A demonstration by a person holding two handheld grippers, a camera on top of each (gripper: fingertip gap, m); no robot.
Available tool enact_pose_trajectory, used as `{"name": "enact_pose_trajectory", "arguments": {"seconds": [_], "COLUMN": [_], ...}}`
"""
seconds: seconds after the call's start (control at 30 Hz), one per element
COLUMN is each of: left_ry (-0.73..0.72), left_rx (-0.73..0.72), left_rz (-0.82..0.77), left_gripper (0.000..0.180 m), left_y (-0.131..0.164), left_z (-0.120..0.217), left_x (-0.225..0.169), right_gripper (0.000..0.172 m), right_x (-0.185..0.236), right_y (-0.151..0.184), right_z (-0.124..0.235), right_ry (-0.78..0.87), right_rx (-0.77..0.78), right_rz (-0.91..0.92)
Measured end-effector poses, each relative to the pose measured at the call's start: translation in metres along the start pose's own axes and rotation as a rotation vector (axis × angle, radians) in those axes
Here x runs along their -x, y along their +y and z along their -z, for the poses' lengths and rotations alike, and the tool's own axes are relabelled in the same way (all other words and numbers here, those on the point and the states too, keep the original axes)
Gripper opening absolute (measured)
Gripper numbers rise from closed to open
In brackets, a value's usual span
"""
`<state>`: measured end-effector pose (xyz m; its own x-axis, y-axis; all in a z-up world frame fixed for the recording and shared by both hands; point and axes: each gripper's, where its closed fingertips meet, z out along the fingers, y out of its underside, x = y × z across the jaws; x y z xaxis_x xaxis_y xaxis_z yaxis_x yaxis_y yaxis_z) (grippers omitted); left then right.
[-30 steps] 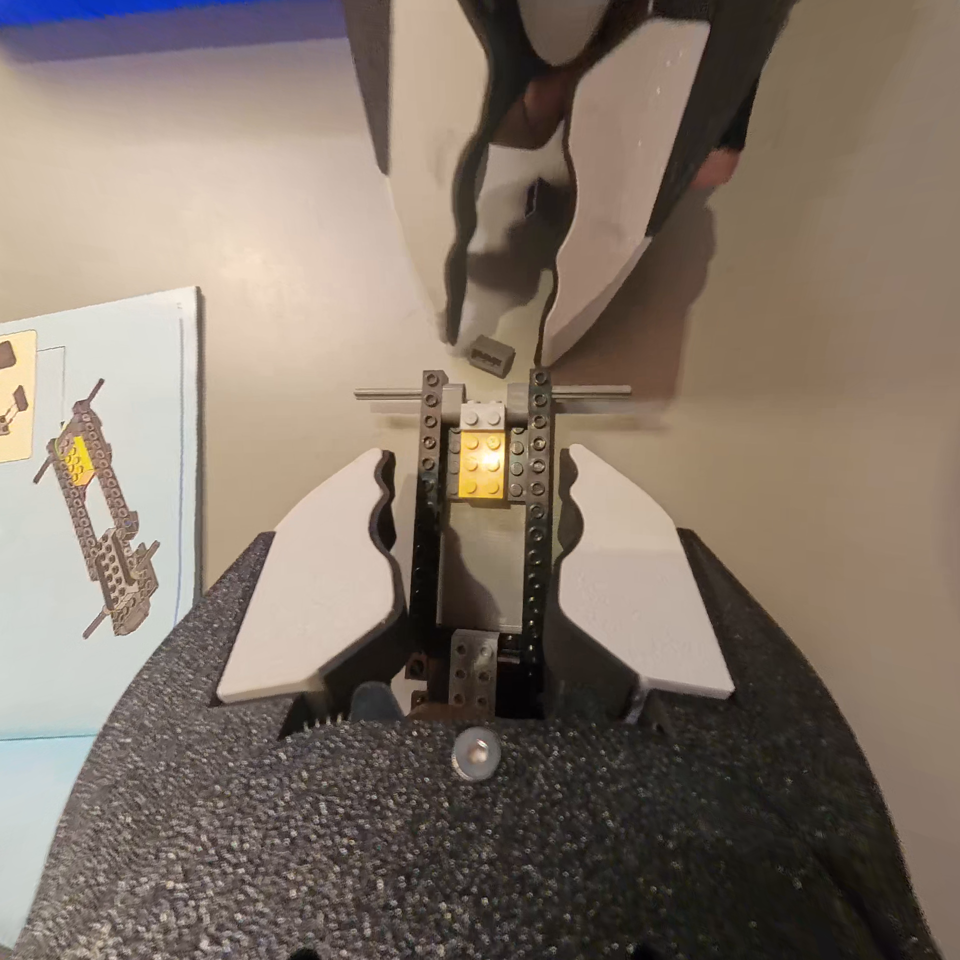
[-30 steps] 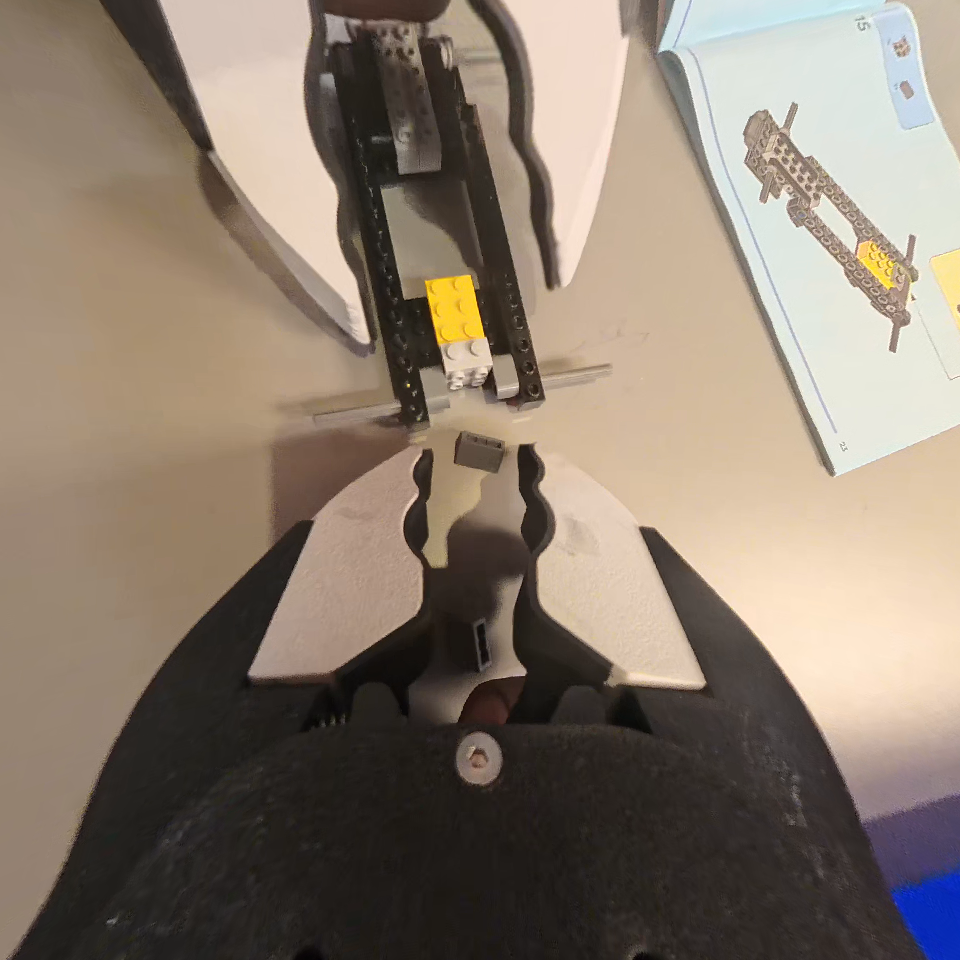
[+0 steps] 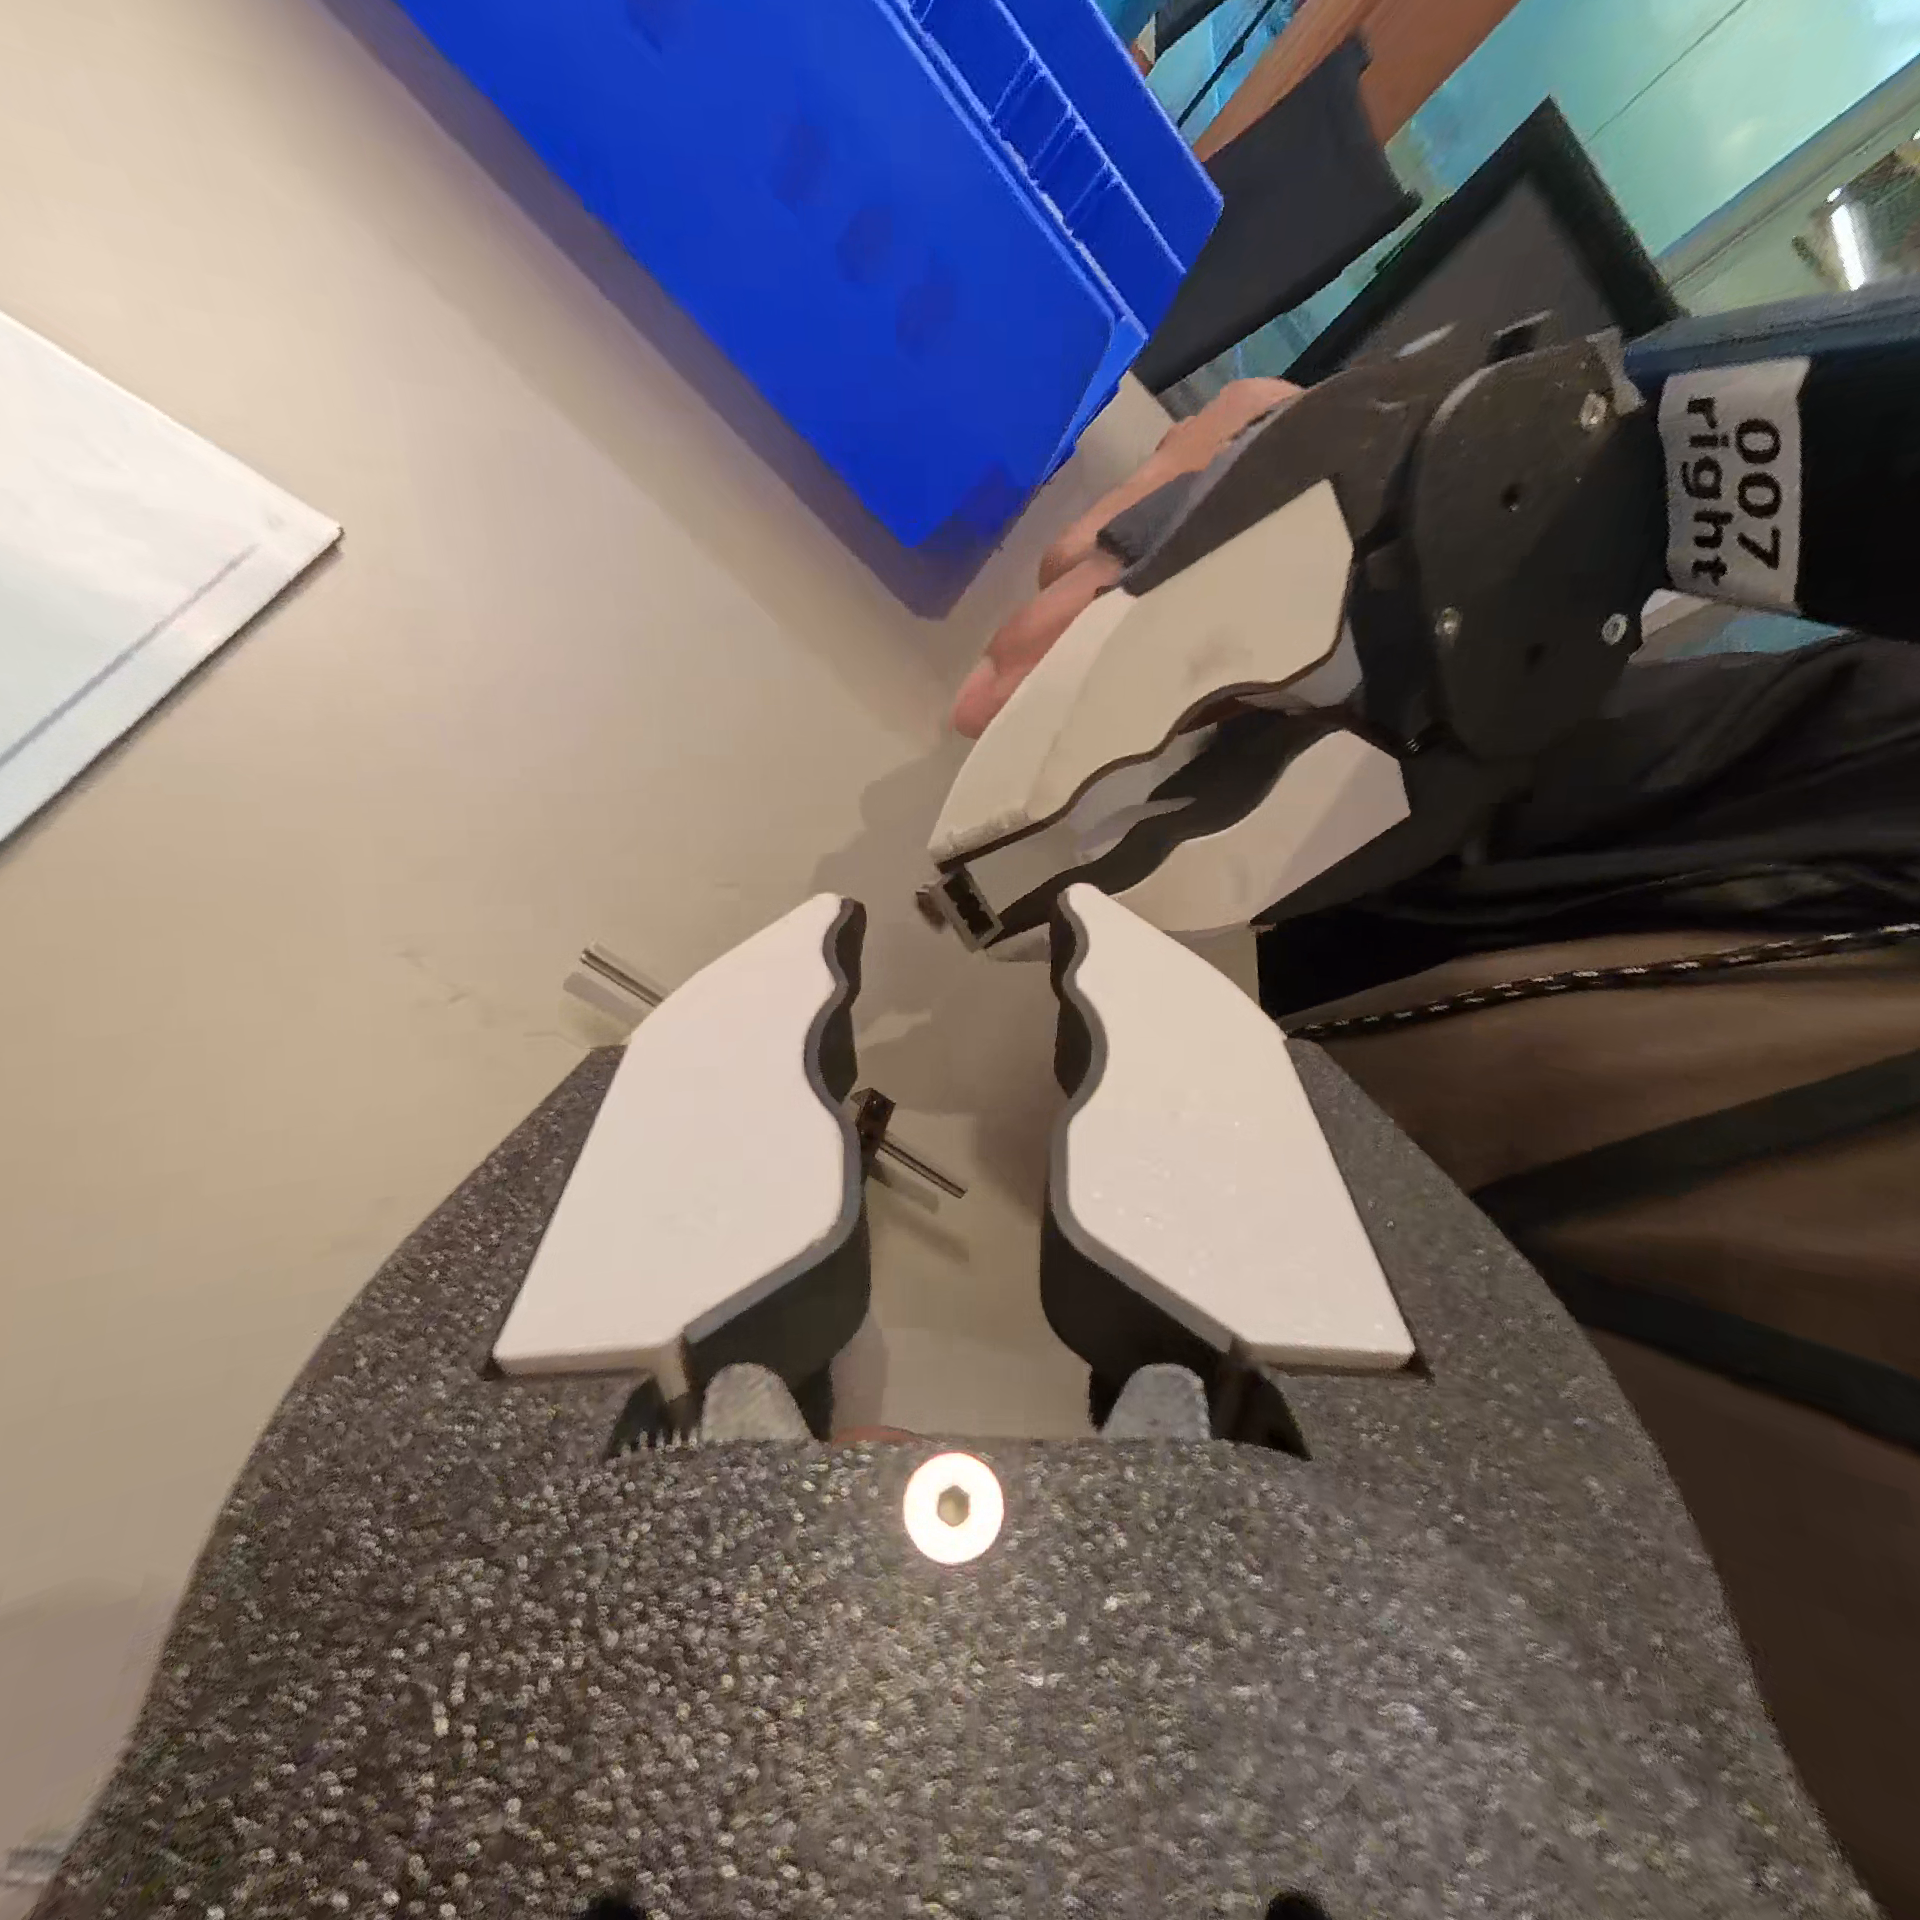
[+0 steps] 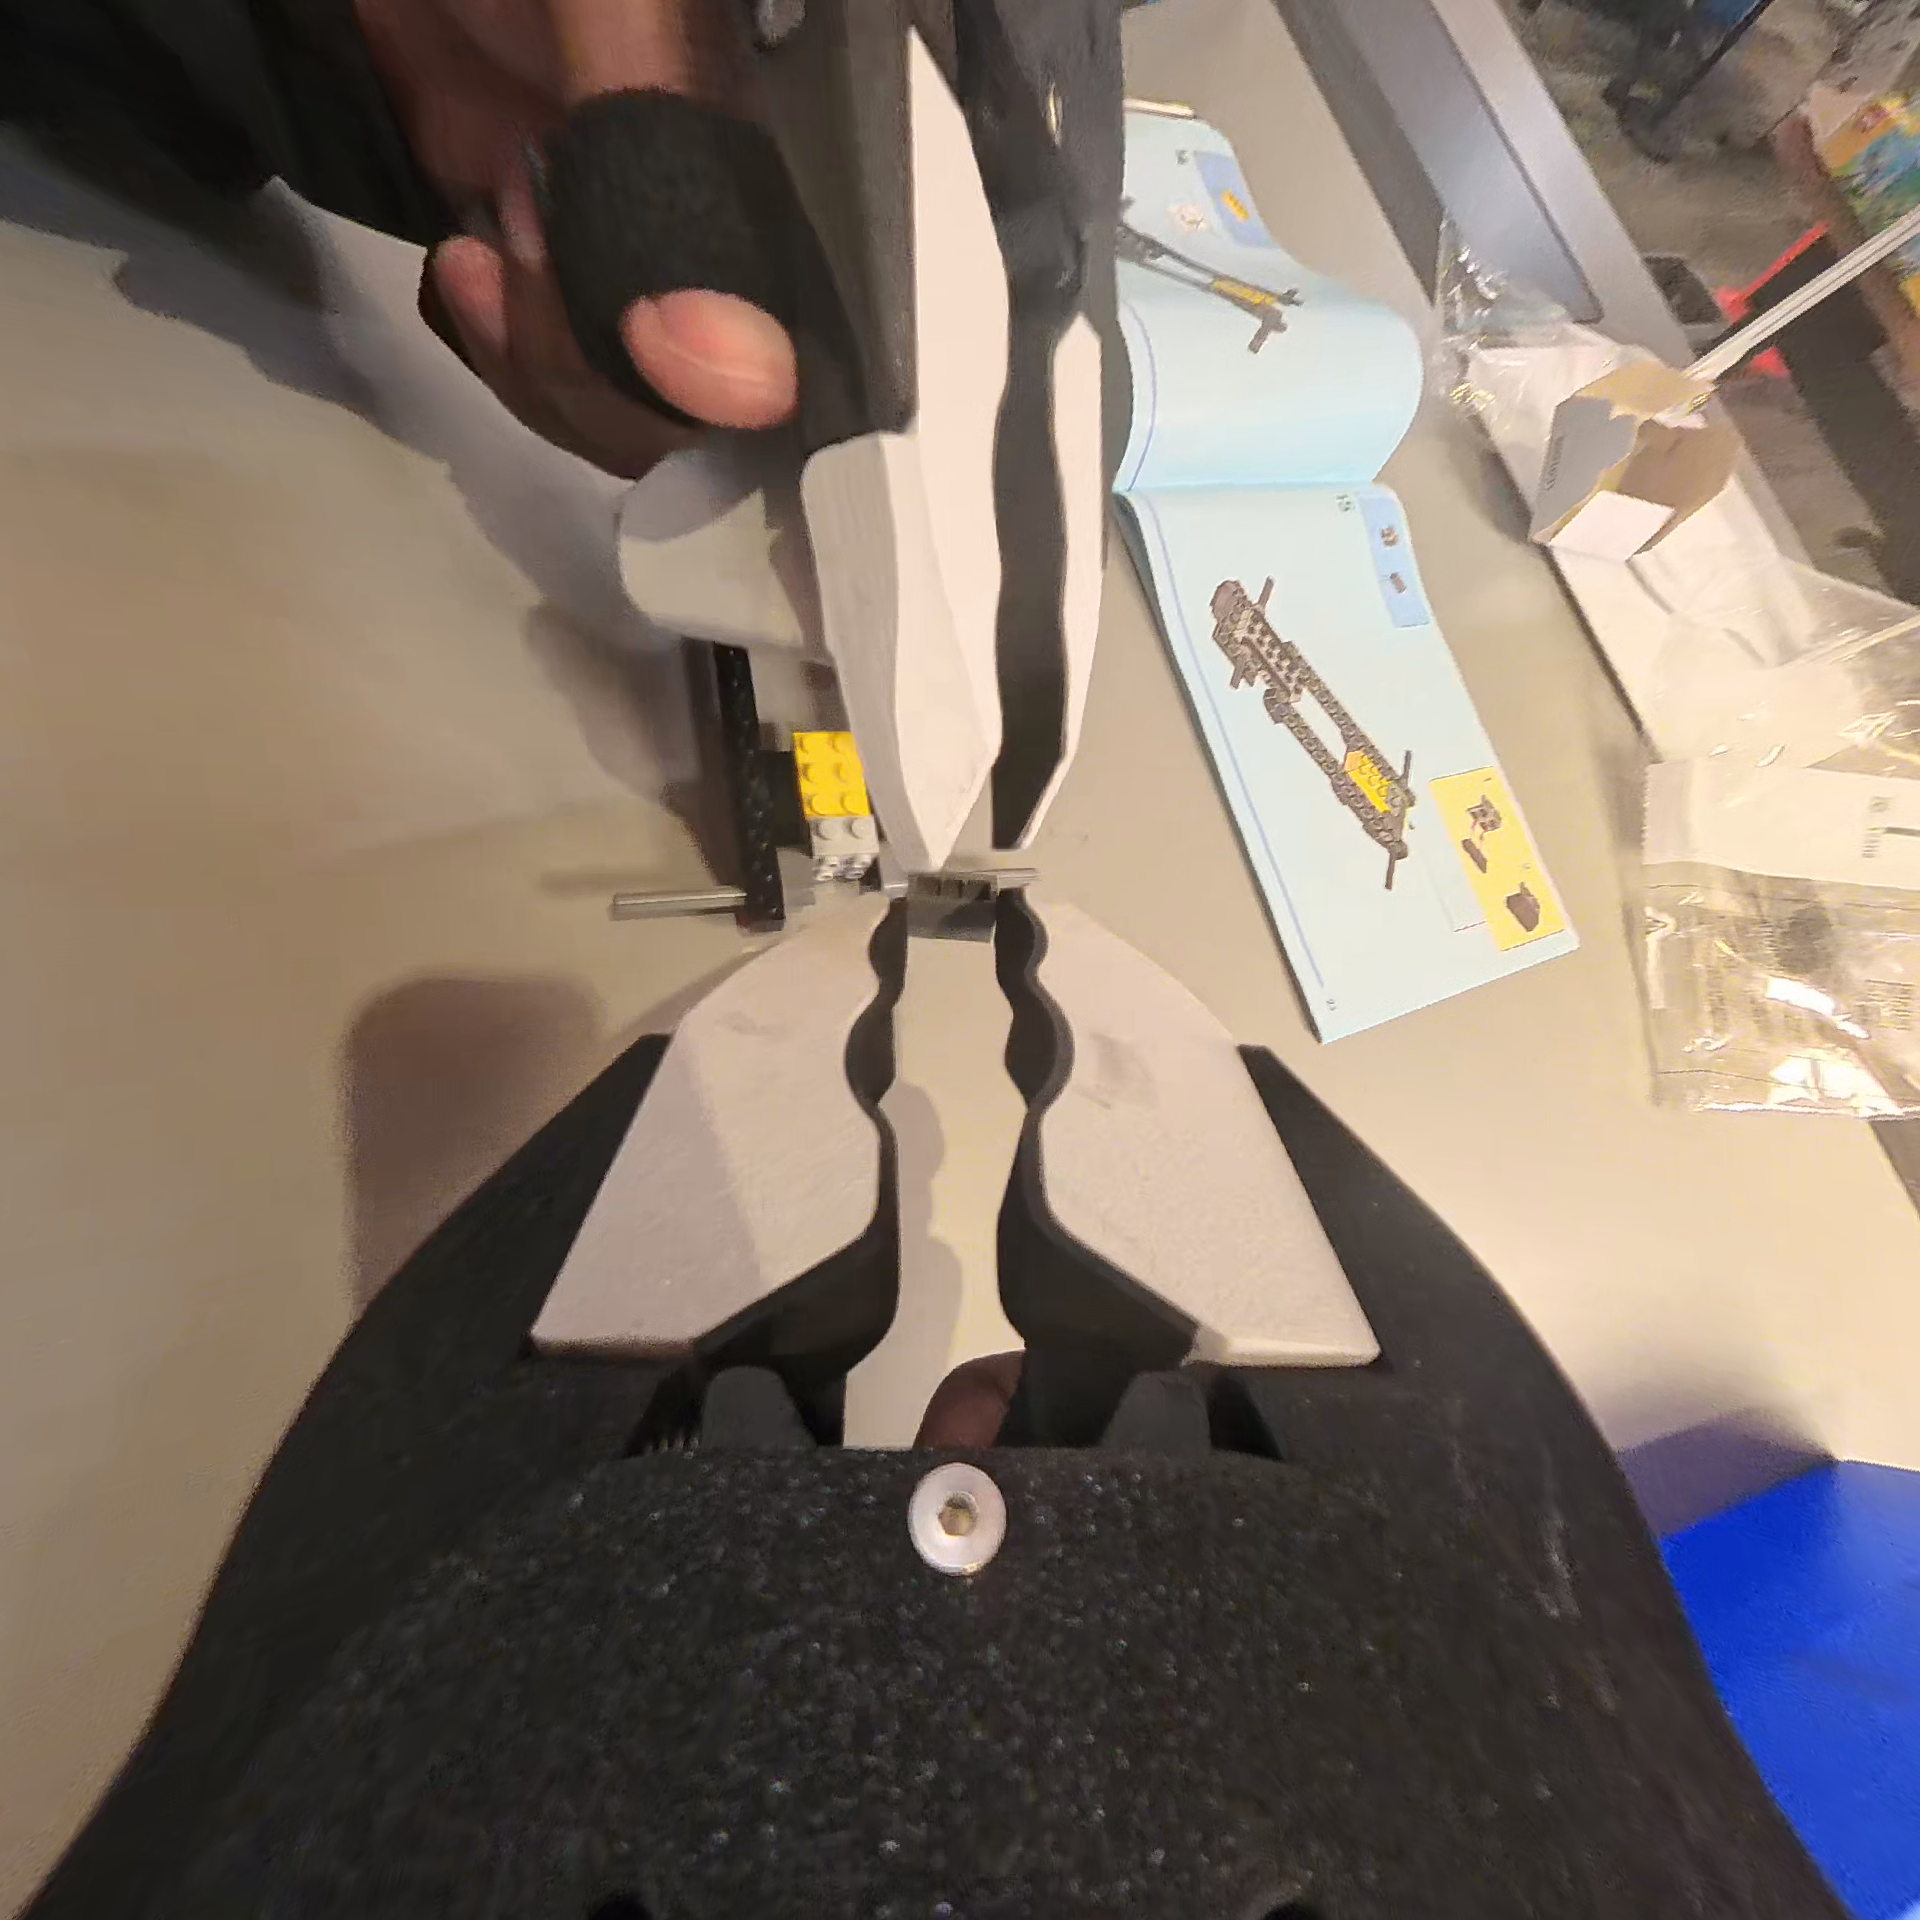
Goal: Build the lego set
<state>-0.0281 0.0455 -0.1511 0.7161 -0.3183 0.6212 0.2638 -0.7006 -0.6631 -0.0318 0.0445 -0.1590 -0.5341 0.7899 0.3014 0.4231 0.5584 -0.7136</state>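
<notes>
The right gripper (image 4: 951,914) clamps a small grey brick (image 4: 948,912) beside the brick chassis (image 4: 800,821); the left gripper (image 3: 951,914), just above it, stands apart.

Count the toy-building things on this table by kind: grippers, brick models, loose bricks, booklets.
Grippers: 2, left gripper and right gripper
Brick model: 1
Loose grey brick: 1, pinched in the right gripper
Booklet: 1
Total: 5
</notes>
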Motion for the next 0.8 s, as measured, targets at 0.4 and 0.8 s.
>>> {"name": "enact_pose_trajectory", "arguments": {"seconds": [0.4, 0.8], "left_ry": [0.089, 0.42], "left_rx": [-0.053, -0.336], "left_rz": [0.093, 0.059], "left_gripper": [0.009, 0.008], "left_y": [-0.002, -0.039], "left_z": [-0.005, 0.023], "left_x": [-0.003, -0.045], "right_gripper": [0.018, 0.031], "right_x": [-0.002, -0.02], "right_y": [-0.008, -0.041], "right_z": [0.001, 0.032], "right_ry": [0.062, 0.132], "right_rx": [-0.042, -0.516], "right_rz": [0.079, 0.048]}}
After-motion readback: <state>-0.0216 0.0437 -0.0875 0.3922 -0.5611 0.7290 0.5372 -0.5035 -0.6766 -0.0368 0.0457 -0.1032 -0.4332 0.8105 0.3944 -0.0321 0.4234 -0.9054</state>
